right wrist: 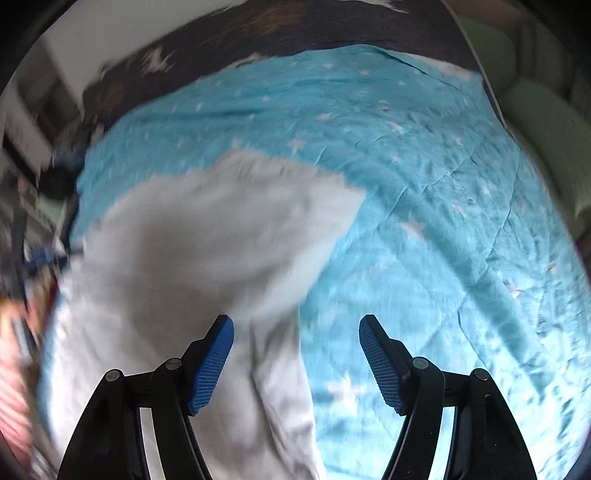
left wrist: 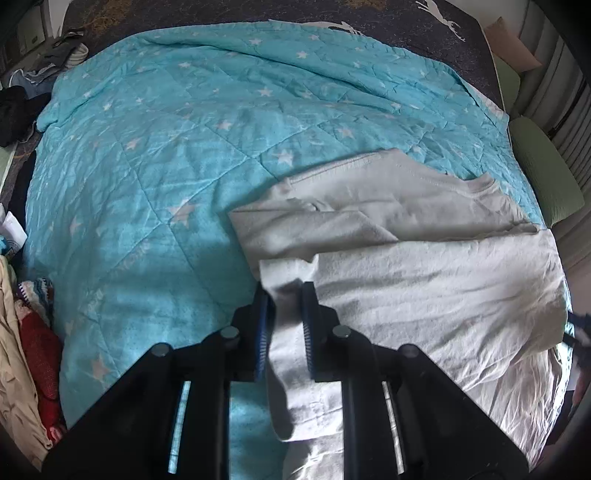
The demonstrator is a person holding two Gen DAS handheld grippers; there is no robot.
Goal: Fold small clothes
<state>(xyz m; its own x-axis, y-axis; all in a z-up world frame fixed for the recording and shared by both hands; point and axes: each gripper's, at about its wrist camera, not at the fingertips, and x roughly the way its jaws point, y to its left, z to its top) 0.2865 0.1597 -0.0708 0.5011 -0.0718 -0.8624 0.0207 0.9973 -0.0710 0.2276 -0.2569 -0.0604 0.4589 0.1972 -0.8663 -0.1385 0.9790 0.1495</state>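
Observation:
A white garment (left wrist: 424, 295) lies partly folded on a turquoise star-patterned quilt (left wrist: 166, 147), with a sleeve and hem showing towards the far side. My left gripper (left wrist: 285, 291) stands at the garment's near left corner, its blue pads narrowly apart with a fold of the white cloth pinched between them. In the blurred right wrist view the same white garment (right wrist: 207, 229) spreads to the left over the quilt (right wrist: 424, 184). My right gripper (right wrist: 295, 325) is wide open just above the garment's right edge, and its pads press on nothing.
A heap of clothes, with a red knit piece (left wrist: 33, 350), lies at the left edge. Dark clothing (left wrist: 14, 110) sits at the far left. A green cushion (left wrist: 543, 177) borders the quilt on the right. Beyond the quilt lies a dark cover (left wrist: 436, 18) with white figures.

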